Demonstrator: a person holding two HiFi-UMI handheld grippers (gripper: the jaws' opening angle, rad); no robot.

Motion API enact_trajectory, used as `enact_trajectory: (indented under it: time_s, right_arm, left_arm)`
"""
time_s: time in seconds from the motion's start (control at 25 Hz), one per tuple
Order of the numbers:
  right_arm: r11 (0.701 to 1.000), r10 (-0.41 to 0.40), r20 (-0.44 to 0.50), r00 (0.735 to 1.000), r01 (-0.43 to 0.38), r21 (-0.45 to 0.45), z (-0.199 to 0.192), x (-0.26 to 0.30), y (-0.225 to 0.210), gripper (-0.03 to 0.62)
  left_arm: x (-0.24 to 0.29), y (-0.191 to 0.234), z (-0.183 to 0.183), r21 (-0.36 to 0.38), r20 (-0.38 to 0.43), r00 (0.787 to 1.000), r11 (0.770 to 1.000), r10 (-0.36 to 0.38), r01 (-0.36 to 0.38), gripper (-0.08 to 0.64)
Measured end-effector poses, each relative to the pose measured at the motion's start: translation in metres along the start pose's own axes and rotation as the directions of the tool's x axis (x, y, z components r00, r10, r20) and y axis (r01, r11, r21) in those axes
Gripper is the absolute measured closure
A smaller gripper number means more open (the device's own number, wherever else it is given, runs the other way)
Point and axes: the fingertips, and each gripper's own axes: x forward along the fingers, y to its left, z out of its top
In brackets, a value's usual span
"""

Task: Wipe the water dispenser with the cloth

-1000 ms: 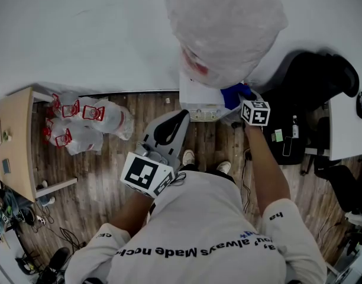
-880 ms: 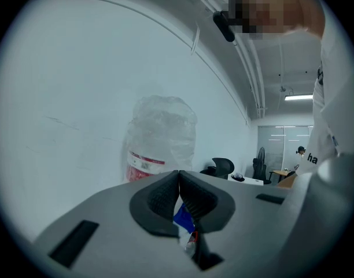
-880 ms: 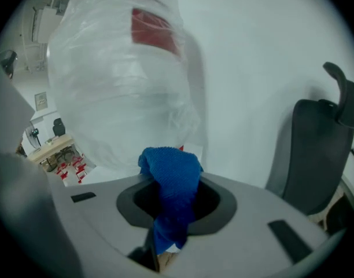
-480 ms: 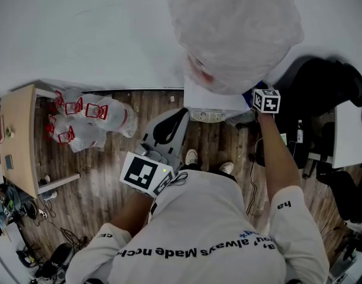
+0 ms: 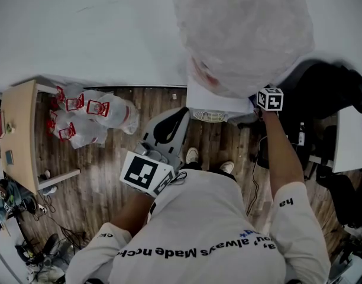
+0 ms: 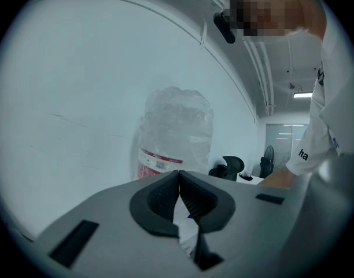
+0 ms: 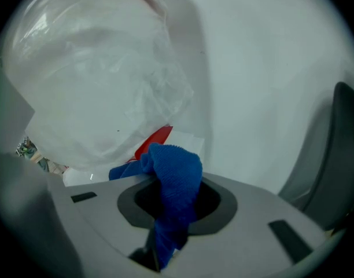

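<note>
Water dispenser (image 5: 219, 102) stands far centre against the wall (image 5: 98, 34), wrapped bottle (image 5: 243, 34) on top. Left gripper (image 6: 180, 197) held near, jaws pressed together. Right gripper (image 7: 172, 207) at dispenser's right side, pinching blue cloth (image 7: 174, 172).

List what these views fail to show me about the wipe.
Cloth contact: right gripper view shows the blue cloth clamped in the right gripper, not whether it touches the water dispenser; in the head view the bagged water bottle hides the cloth.
Dispenser front: head view, covered by the bottle; only its white top shows.
Dispenser body: left gripper view, behind the shut left gripper.
Print on the bottle label: too small in every view.
</note>
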Motion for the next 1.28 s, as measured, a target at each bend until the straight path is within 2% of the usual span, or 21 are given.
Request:
enact_trajectory:
  time_s: [0.4,1.28]
  right_arm:
    - [0.998,-0.021,-0.009,1.000,0.021,-0.052,-0.015,-0.005,0.006,0.516]
    - [0.996,-0.036,0.003,0.999,0.036,-0.079,-0.064,-0.046,0.033,0.517]
  left_arm:
    - [-0.008,-0.007,-0.002,-0.001,0.003,1.000,1.000,-0.007,0.007,0.540]
    - [-0.031,-0.033,0.000,0.011,0.021,0.999,0.999,-0.043,0.043,0.540]
